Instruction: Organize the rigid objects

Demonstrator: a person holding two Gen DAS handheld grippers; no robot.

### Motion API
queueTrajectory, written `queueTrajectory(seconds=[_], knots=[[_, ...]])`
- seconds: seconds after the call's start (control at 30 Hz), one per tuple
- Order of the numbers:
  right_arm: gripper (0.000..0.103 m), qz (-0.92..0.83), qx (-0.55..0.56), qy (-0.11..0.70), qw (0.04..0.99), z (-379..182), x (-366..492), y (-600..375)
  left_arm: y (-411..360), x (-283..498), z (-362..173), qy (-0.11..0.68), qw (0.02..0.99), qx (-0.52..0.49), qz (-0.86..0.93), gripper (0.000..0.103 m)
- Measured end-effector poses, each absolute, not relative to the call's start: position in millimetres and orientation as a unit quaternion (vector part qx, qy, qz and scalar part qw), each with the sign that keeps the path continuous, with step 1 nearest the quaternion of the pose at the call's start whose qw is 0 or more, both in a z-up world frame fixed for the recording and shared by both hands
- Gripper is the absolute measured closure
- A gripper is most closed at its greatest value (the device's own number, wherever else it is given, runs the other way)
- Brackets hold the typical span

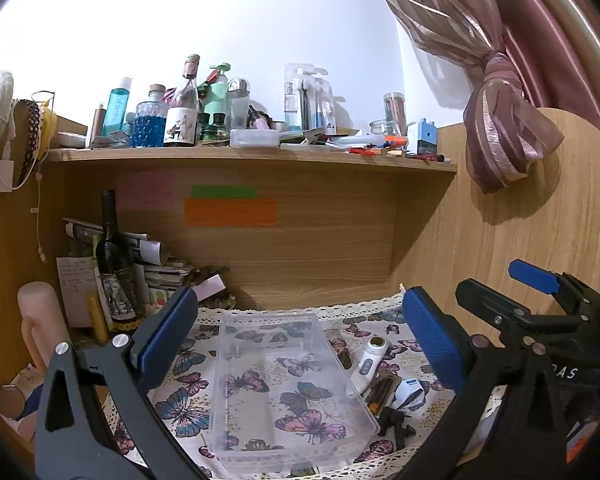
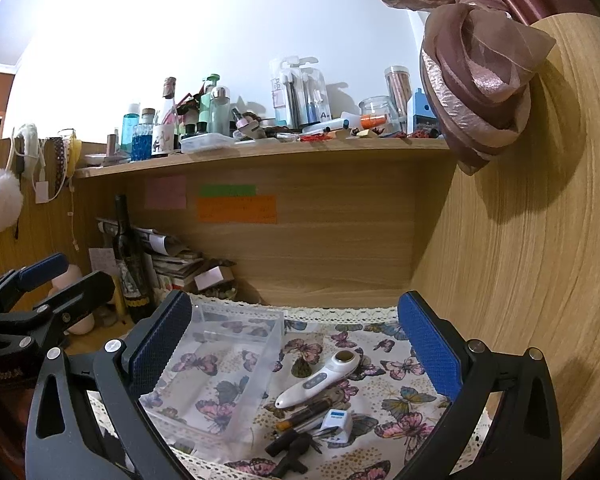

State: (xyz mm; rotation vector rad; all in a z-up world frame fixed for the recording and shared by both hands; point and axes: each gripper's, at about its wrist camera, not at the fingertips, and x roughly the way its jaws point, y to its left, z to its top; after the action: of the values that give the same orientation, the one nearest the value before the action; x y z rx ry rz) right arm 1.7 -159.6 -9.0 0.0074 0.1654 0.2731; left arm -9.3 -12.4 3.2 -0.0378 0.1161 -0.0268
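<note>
1. My left gripper (image 1: 300,336) hovers spread above the clear box (image 1: 284,384) on the table (image 1: 380,320).
2. My right gripper (image 2: 296,344) hovers spread, empty, over the white device (image 2: 320,380) just right of the box.

A wooden desk alcove (image 1: 320,248) with a light oak-grain finish fills both views. Its back panel carries three paper notes: a pink note (image 1: 146,196), a green note (image 1: 223,191) and an orange note (image 1: 231,213) directly below the green one. A horizontal shelf (image 1: 252,156) spans the alcove and is crowded with bottles, jars and packaged items. A curved wooden side panel (image 2: 520,260) closes the right side. A mauve striped curtain (image 1: 496,80) is tied in a knot and hangs against this panel. The wall (image 1: 220,20) above the shelf is plain white and brightly lit. A butterfly-print cloth (image 2: 380,364) with a lace border covers the desk surface.
</note>
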Motion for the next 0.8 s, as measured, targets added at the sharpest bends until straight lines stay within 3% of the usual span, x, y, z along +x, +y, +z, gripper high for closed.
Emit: queueTrajectory(seconds=[0.8], knots=[[0.000,0.135,-0.002,0.075,0.988,-5.0,0.4,-157.9,-13.8,-7.2,6.8,0.056,0.998,-0.016,-0.016,0.000]])
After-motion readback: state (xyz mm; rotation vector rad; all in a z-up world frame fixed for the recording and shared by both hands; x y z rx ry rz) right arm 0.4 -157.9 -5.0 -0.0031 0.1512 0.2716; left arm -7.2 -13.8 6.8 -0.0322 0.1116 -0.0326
